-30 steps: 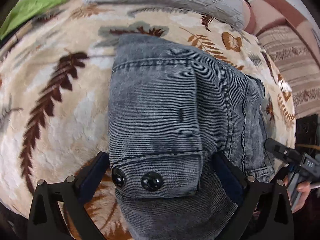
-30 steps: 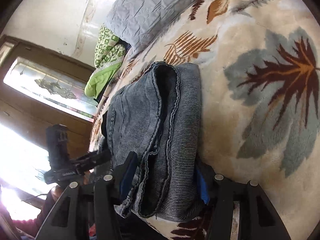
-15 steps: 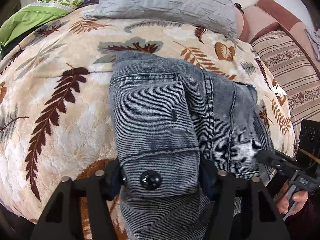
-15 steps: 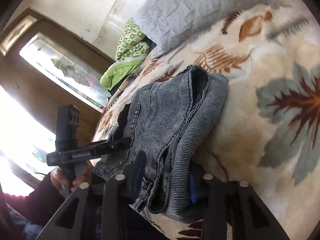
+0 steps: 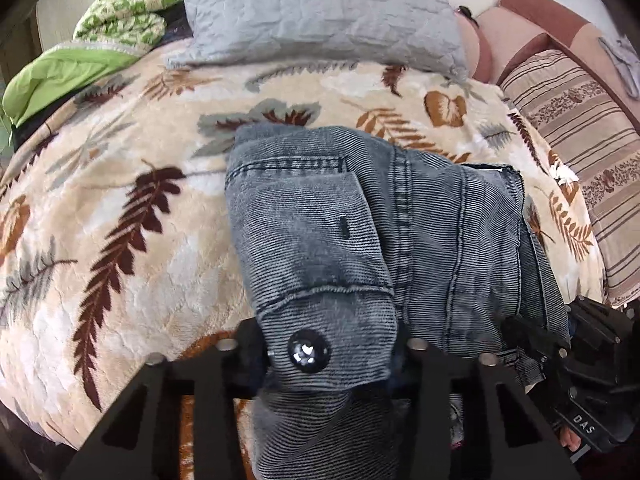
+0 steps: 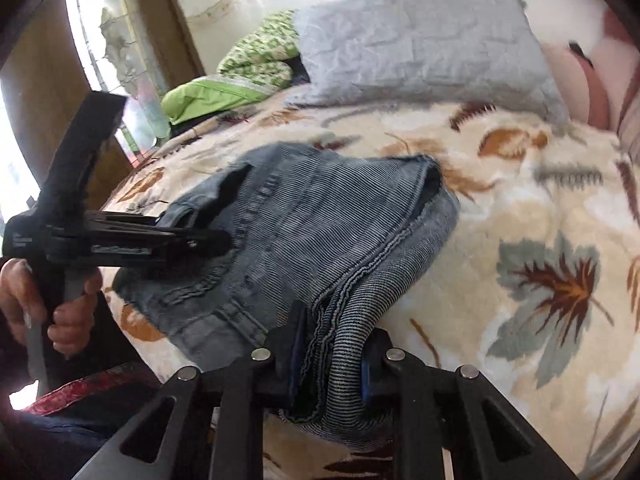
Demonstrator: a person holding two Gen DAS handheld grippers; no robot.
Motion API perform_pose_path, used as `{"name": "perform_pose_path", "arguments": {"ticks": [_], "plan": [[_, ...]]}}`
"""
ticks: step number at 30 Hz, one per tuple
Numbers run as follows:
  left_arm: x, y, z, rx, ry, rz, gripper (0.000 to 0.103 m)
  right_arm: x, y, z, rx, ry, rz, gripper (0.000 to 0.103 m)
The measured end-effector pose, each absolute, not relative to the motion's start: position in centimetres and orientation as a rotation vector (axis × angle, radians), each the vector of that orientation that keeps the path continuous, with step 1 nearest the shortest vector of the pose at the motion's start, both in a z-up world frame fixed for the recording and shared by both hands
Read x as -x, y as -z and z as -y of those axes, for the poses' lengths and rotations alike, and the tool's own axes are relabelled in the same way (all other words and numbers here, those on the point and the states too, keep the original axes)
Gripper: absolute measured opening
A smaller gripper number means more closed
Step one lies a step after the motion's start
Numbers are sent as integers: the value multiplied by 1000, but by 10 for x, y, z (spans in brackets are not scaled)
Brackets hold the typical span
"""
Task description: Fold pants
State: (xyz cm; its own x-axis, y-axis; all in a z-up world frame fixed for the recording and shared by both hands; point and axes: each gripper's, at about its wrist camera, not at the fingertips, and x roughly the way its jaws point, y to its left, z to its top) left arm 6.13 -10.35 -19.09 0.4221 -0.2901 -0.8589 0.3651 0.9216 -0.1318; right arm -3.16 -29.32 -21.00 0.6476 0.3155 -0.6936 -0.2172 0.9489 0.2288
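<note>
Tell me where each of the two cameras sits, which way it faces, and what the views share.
Left wrist: on the left gripper, looking down over the grey corduroy pants toward the grey pillow; its jaws are closing on the buttoned pocket flap; the right gripper shows at lower right.
Right wrist: on the right gripper, facing across the bed; its jaws are closing on the pants' folded edge; the left gripper and hand show at left.
Shared: pants, pillow, leaf-print blanket, green bedding.

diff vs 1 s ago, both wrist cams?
Both grippers closed in and are closing on the folded grey corduroy pants: left gripper at the black-buttoned flap, right gripper on the stacked edges. Leaf-print blanket and grey quilted pillow unchanged.
</note>
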Motion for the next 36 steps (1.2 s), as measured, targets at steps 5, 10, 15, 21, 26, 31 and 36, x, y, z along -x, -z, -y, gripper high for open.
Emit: {"name": "perform_pose_path", "arguments": {"ticks": [5, 10, 15, 21, 26, 31, 36], "plan": [[-55, 165, 92, -52, 405, -992, 29, 36, 179, 263, 31, -304, -750, 20], [-57, 128, 76, -45, 366, -905, 29, 28, 156, 249, 78, -322, -704, 20], [-69, 103, 70, -84, 331, -842, 29, 11, 137, 242, 88, -335, -656, 20], [-96, 85, 68, -101, 297, -796, 29, -21, 120, 236, 109, -339, -614, 20], [-120, 80, 72, -118, 277, -764, 29, -49, 112, 239, 90, -337, -585, 20], [-145, 83, 76, -116, 263, -761, 29, -78, 111, 242, 86, -330, -574, 20], [-168, 98, 83, -123, 250, -783, 29, -105, 119, 246, 71, -321, -583, 20]]}}
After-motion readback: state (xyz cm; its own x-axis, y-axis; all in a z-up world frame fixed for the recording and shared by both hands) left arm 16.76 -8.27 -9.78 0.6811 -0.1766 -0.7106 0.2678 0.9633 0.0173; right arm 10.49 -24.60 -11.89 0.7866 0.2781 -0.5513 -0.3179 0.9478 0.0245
